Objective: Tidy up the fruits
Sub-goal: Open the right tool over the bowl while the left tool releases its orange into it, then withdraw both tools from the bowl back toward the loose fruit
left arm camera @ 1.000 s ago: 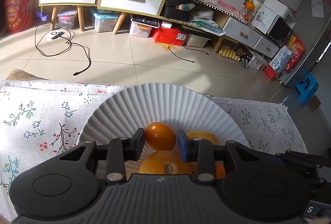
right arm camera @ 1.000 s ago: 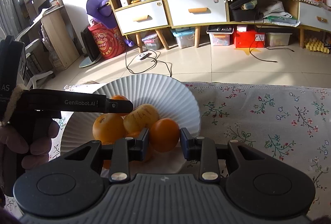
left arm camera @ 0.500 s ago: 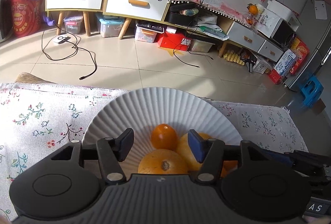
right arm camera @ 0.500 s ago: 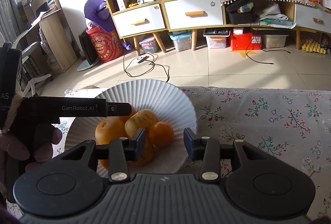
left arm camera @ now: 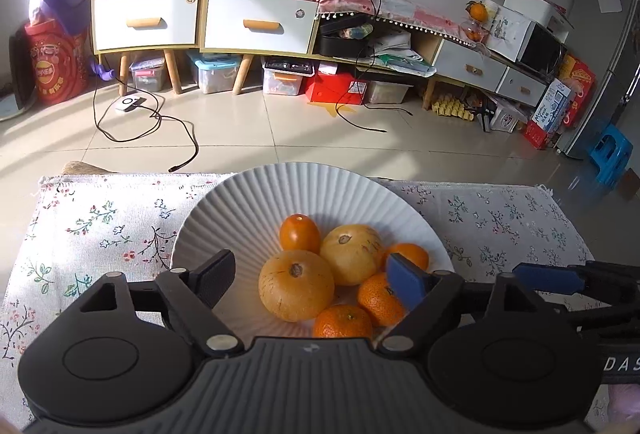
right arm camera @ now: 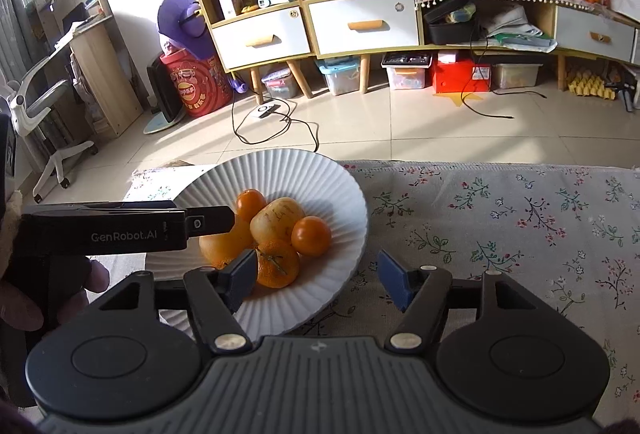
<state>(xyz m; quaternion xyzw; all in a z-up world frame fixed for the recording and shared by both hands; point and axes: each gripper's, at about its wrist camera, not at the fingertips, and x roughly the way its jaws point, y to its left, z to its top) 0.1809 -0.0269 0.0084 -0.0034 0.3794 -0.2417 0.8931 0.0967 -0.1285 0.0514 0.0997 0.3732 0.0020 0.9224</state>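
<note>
The fruits (left arm camera: 340, 274) lie together in the white ribbed plate (left arm camera: 248, 201), which stands on the worktop covered with a flowered cloth (left arm camera: 100, 226): two pale yellow round ones in the middle, with smaller orange ones touching them. The left gripper (left arm camera: 310, 276) hangs just above the pile; its jaws have just been opening and stand wide apart, pressing on nothing. The right gripper (right arm camera: 316, 276) is over the plate's near rim, its jaws also just opened and empty.
</note>
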